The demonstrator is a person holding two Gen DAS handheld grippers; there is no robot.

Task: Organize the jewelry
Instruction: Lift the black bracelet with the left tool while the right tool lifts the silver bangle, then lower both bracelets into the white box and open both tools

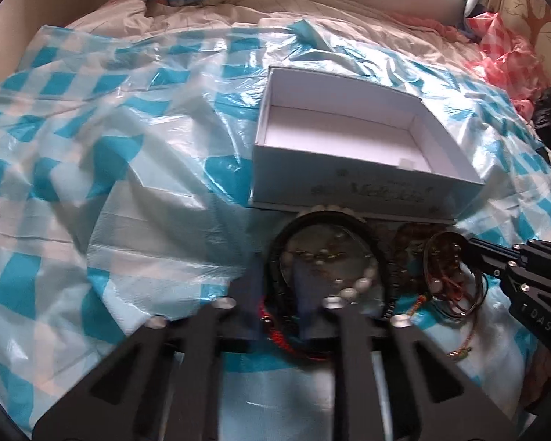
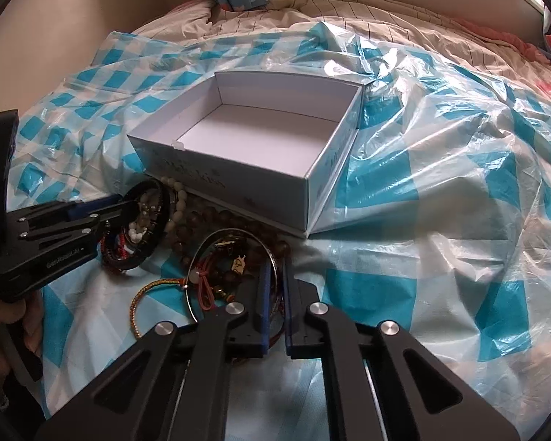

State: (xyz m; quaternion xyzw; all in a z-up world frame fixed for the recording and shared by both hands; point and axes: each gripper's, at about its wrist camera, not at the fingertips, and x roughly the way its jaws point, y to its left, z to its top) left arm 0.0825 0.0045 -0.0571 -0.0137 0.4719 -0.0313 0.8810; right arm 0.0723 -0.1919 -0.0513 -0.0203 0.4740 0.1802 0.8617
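We see a bed covered by a crinkly blue-and-white checked plastic sheet (image 2: 440,169), glossy and wrinkled, with a pale rectangular cardboard box (image 2: 260,139) sitting open on it, white inside, nothing in it. The jewelry pile (image 2: 216,242) lies on the sheet right against the box's near wall, between both tools. Our left gripper (image 2: 128,207) is clenched on a stack of dark round bangles (image 2: 147,228) at the pile's left edge, pale round beads strung inside the ring. Our right gripper (image 2: 275,279) is clamped on the rim of a thin shiny metal bangle (image 2: 235,233), blue pads nearly together with the rim between them. Inside that hoop sit brown bead strands, a red cord and a small gold charm. A braided orange-green string (image 2: 143,297) trails off left of the hoop
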